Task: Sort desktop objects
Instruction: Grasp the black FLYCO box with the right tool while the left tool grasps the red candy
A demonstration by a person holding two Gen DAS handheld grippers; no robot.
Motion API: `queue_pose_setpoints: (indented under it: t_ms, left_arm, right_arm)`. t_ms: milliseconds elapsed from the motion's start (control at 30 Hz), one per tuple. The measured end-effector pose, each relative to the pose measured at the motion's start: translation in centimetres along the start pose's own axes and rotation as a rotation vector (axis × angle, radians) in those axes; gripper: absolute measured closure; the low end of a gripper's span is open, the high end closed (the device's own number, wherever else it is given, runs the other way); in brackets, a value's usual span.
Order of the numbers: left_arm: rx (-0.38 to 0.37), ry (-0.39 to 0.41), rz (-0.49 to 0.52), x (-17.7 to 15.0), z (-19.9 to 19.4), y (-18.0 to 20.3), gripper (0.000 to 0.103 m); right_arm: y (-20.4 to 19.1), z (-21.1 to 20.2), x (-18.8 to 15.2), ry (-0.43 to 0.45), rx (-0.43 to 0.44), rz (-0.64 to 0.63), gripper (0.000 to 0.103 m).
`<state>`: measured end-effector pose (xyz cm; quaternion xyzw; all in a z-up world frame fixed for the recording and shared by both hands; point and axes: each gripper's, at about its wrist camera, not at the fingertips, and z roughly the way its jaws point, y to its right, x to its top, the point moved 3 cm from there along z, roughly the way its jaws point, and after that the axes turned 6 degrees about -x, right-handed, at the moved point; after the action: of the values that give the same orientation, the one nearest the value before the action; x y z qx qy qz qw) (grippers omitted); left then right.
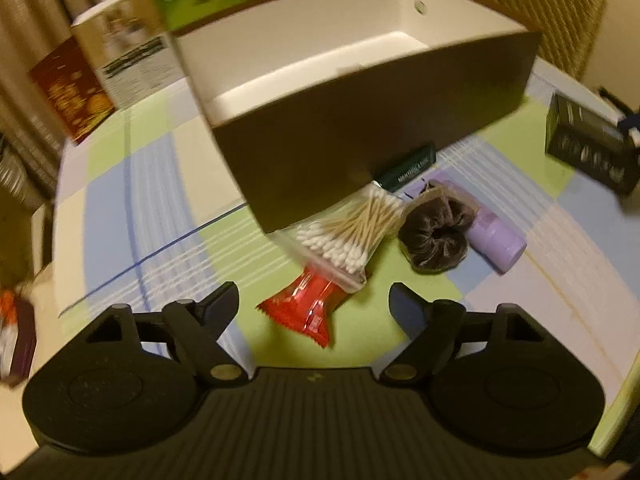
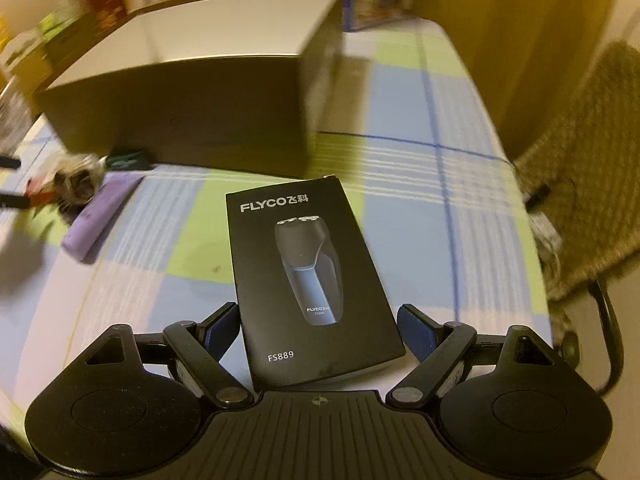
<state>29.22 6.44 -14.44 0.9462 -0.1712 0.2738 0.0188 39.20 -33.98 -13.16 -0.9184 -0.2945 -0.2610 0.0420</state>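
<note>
While both grippers hang spread and empty, the right gripper [image 2: 316, 326] straddles the flat black shaver box [image 2: 312, 280] on the checked surface [image 2: 440, 208]; its left pad sits close, so closing off-centre could skew the box. The left gripper [image 1: 314, 306] hovers over the red snack packet [image 1: 308, 312], pinned under a clear bag of cotton swabs [image 1: 352, 236], which could drag along.

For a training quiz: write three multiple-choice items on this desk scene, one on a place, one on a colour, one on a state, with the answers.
1. Where does the bag of cotton swabs lie?
A. inside the brown box
B. on the red snack packet, against the brown box
C. on the shaver box

2. What colour is the bottle beside the scrunchie?
A. purple
B. orange
C. white

3. How does the right gripper stand to the shaver box?
A. shut on it, lifted
B. far off to the side
C. open, one finger on either side of it

Answers: 1 B, the bag overlaps the red snack packet at the foot of the brown box. 2 A, it is lilac. 3 C, the box lies flat on the tablecloth.
</note>
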Motion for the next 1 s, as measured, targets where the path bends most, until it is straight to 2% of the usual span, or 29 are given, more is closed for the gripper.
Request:
queue_pose_setpoints:
  t_ms: [133, 267, 400, 567, 733, 800, 1000]
  left_arm:
    - [-0.031, -0.042, 0.005, -0.3, 2.3, -0.8, 0.043]
    - [-0.07, -0.062, -0.029, -0.5, 3.1, -1.2, 0.072]
    - [-0.102, -0.059, -0.092, -1.4, 2.5, -1.2, 0.074]
    - [-0.123, -0.1, -0.173, -3.6, 0.9, -0.5, 0.074]
    - [-0.104, -0.115, -0.225, -5.7, -0.7, 0.2, 0.071]
    - [-0.102, -0.113, -0.237, -5.8, -0.9, 0.2, 0.067]
    - [-0.087, -0.118, -0.245, -5.1, -0.3, 0.0, 0.067]
  right_arm:
    - [0.8, -0.4, -0.4, -0.006, -0.017, 0.048, 0.02]
    - [1.1, -0.7, -0.8, -0.012, -0.029, 0.066, 0.02]
    - [0.9, -0.7, -1.0, -0.016, -0.037, 0.069, 0.02]
    - [0.6, -0.6, -1.0, -0.02, -0.042, 0.06, 0.02]
    - [0.6, -0.4, -1.0, -0.013, -0.003, 0.073, 0.02]
    - [0.7, -0.1, -0.8, -0.02, 0.001, 0.087, 0.02]
    - [0.4, 0.4, 0.2, -0.009, 0.006, 0.057, 0.019]
